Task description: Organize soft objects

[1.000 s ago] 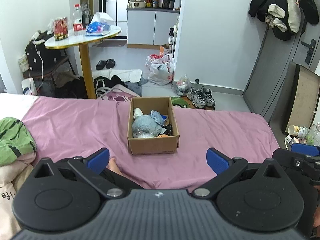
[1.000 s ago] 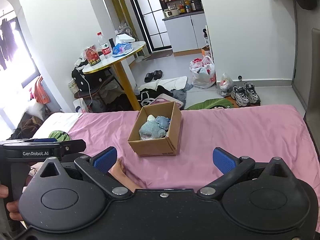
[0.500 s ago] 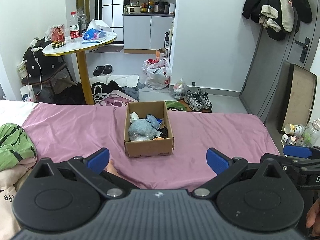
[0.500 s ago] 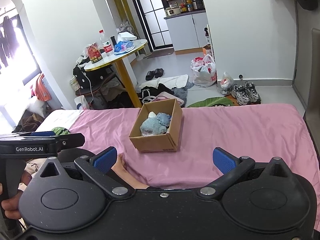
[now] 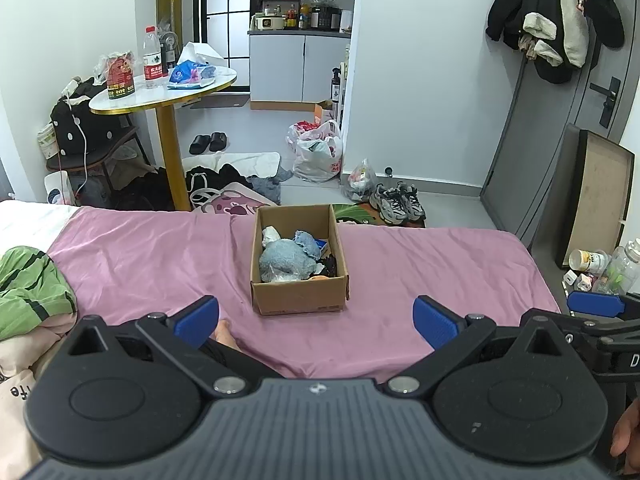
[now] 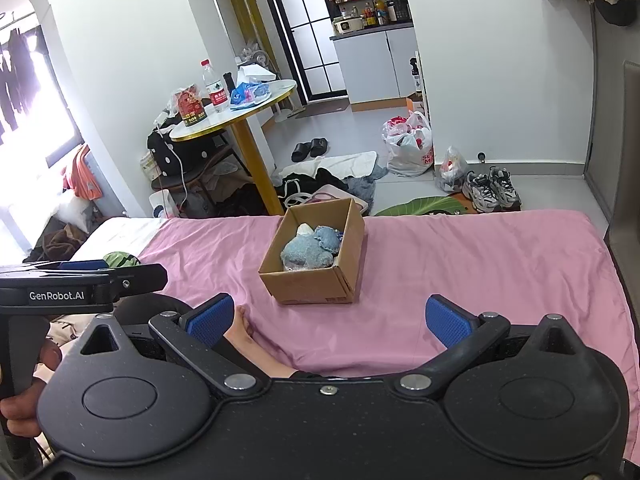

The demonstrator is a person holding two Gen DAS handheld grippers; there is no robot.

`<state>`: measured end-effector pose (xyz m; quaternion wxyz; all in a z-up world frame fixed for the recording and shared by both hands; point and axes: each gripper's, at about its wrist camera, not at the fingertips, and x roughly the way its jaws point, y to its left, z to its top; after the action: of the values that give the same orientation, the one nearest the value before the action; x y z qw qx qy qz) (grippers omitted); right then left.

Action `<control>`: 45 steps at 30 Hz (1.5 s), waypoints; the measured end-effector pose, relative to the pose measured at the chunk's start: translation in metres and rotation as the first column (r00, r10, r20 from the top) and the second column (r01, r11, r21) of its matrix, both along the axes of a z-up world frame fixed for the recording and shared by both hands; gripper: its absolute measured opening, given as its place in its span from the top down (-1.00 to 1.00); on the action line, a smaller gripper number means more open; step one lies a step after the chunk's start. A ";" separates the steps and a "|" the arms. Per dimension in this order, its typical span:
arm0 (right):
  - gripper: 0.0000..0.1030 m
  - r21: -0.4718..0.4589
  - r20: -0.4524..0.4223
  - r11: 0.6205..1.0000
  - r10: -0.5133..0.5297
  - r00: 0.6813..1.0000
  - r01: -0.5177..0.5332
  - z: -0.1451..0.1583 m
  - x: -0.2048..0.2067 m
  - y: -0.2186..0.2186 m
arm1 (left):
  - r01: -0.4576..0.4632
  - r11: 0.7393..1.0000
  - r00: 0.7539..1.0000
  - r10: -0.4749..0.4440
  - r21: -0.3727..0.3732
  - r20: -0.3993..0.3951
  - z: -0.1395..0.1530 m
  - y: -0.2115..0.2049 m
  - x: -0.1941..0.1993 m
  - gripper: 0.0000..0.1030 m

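Note:
A brown cardboard box [image 5: 298, 298] [image 6: 308, 288] stands on the pink bedsheet [image 5: 140, 256] [image 6: 480, 256]. Inside it lie a light blue fluffy cloth [image 5: 286, 262] [image 6: 306, 254], a white piece and some darker soft items. My left gripper [image 5: 316, 318] is open and empty, held back from the box on the near side. My right gripper [image 6: 330, 318] is also open and empty, short of the box and a little right of it. The left gripper's body shows at the left edge of the right wrist view, the right one's at the right edge of the left wrist view.
A person's bare foot [image 5: 224, 334] [image 6: 240, 328] rests on the sheet by the grippers. A green striped cloth [image 5: 28, 288] lies on the bed's left. Past the bed are a round table [image 5: 164, 94], clothes on the floor, shoes [image 5: 396, 202] and bags.
Both grippers have drawn back and up from the box, so it looks smaller and farther. Both jaws stay open with nothing in them.

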<state>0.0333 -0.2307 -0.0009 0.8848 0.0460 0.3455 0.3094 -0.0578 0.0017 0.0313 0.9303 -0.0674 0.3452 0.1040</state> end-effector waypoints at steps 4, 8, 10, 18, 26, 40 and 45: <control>-1.00 -0.008 0.001 1.000 -0.001 1.000 0.001 0.001 0.000 0.000 | 0.003 1.000 1.000 -0.003 -0.001 0.005 0.001 0.000 -0.001 -0.99; -1.00 -0.002 0.003 1.000 -0.002 1.000 0.002 0.001 -0.002 -0.001 | 0.001 1.000 1.000 -0.001 0.002 0.009 0.002 0.000 -0.003 -0.99; -1.00 -0.005 0.003 1.000 -0.003 1.000 0.003 0.001 -0.002 -0.001 | 0.001 1.000 1.000 -0.001 0.003 0.008 0.003 0.000 -0.004 -0.99; -1.00 -0.018 0.000 1.000 0.001 1.000 -0.001 0.000 -0.003 0.002 | 0.001 1.000 1.000 -0.001 0.001 0.011 0.005 -0.002 -0.006 -0.99; -1.00 -0.035 0.008 0.999 -0.009 1.000 0.010 0.001 -0.005 0.005 | 0.018 1.000 1.000 -0.018 0.006 0.001 0.002 -0.005 -0.006 -0.99; -1.00 -0.049 0.024 0.999 -0.021 0.999 0.022 0.002 -0.008 0.008 | 0.029 1.000 1.000 -0.029 0.010 0.000 0.000 -0.007 -0.007 -0.99; -1.00 -0.052 0.024 0.998 -0.023 0.999 0.025 0.002 -0.009 0.009 | 0.029 1.000 1.000 -0.029 0.007 -0.004 -0.001 -0.009 -0.007 -0.99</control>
<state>0.0244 -0.2214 0.0011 0.8932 0.0234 0.3427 0.2901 -0.0644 -0.0074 0.0307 0.9313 -0.0587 0.3474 0.0918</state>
